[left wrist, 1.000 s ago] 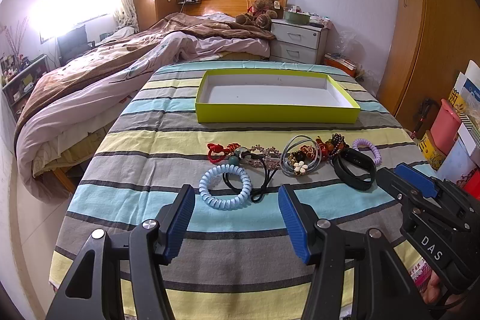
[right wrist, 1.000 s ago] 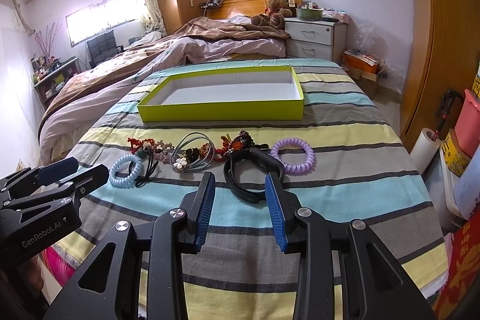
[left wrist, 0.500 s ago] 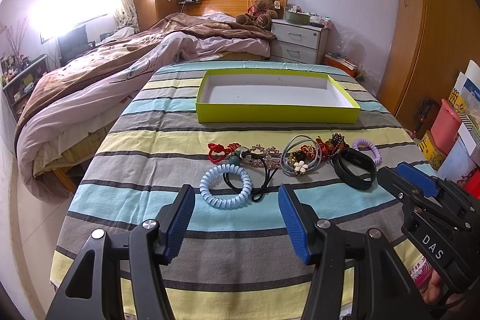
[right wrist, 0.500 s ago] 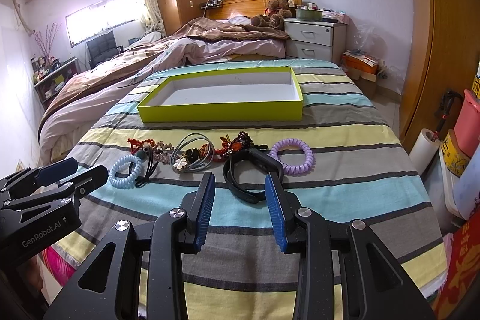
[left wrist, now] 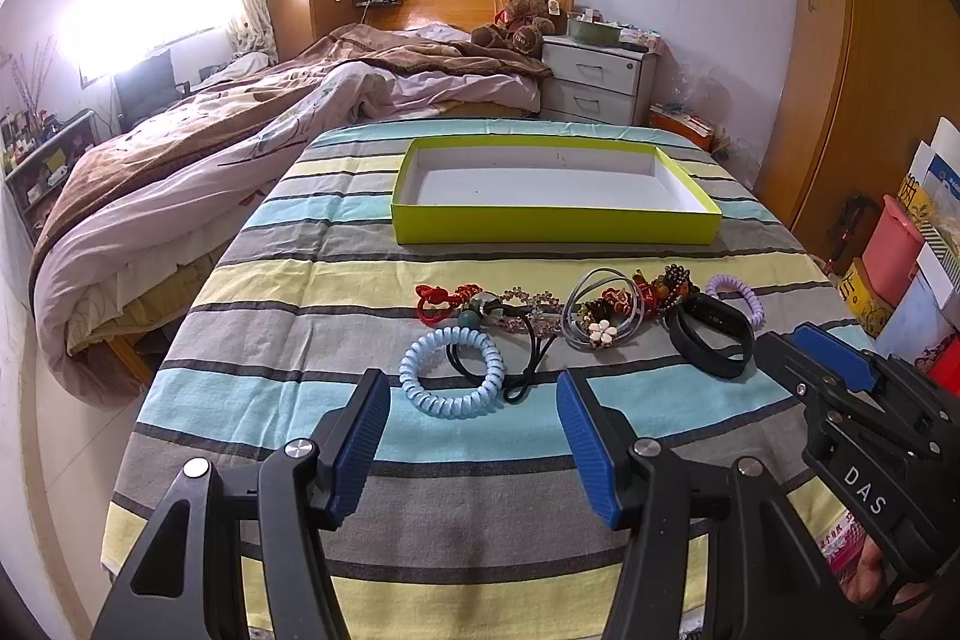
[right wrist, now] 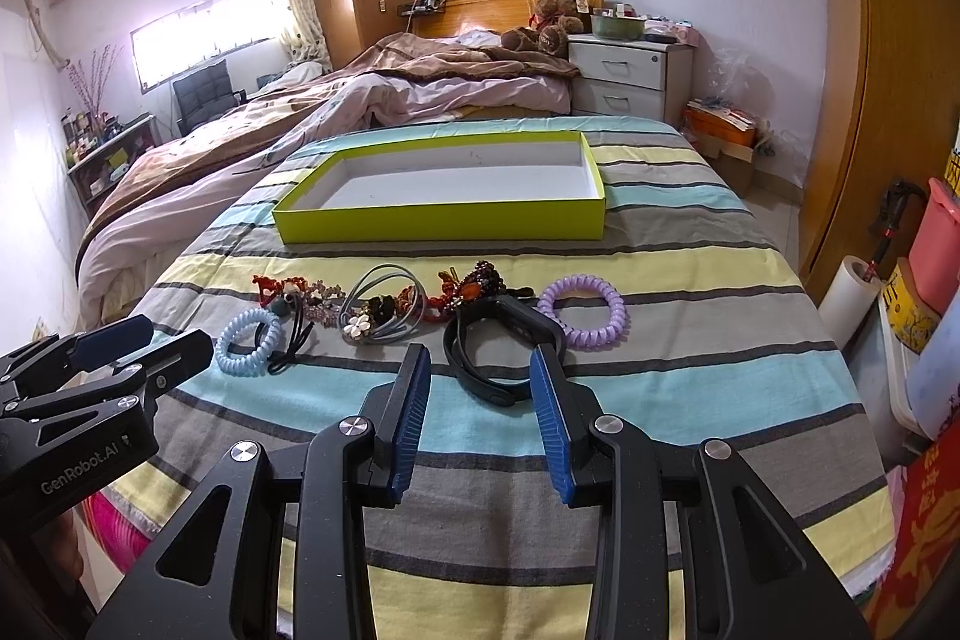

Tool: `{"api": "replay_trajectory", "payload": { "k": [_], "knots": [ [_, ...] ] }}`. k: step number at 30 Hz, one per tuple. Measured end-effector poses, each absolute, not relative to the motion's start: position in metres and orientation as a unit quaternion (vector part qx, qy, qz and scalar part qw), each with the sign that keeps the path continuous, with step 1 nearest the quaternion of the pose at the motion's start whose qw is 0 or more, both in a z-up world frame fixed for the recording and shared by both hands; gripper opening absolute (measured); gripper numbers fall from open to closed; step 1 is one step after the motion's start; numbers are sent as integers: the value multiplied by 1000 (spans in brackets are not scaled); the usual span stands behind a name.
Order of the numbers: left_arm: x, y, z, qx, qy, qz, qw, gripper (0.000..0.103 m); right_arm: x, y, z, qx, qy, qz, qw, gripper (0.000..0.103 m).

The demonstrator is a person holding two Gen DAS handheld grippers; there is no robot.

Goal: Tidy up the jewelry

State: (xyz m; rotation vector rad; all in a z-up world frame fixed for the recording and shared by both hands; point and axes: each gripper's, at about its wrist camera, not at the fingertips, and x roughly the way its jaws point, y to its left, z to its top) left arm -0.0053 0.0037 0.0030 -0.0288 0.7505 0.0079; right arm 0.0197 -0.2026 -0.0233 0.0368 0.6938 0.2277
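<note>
The left gripper [left wrist: 471, 415] hangs released just short of a ribbed blue coil tie [left wrist: 452, 372]; the right gripper [right wrist: 480, 376], also parted, frames a smooth black band [right wrist: 501, 355] (both empty). Beyond the jewelry sits a shallow lime box [left wrist: 555, 220] on striped cloth [left wrist: 270, 280].

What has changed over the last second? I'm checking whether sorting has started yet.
Nothing visibly changed. The open left gripper and open right gripper hover at the same spots over the striped bedspread, holding nothing. The pale blue spiral hair tie, black wristband, purple spiral hair tie and empty lime-green box lie unmoved.
</note>
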Motion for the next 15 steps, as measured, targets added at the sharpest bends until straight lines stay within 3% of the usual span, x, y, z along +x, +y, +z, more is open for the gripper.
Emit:
{"api": "replay_trajectory", "payload": {
  "k": [15],
  "knots": [
    [12,24,-6,-37,388,-13,921,57,31,-217,-26,18,347,103,932,36]
  ]
}}
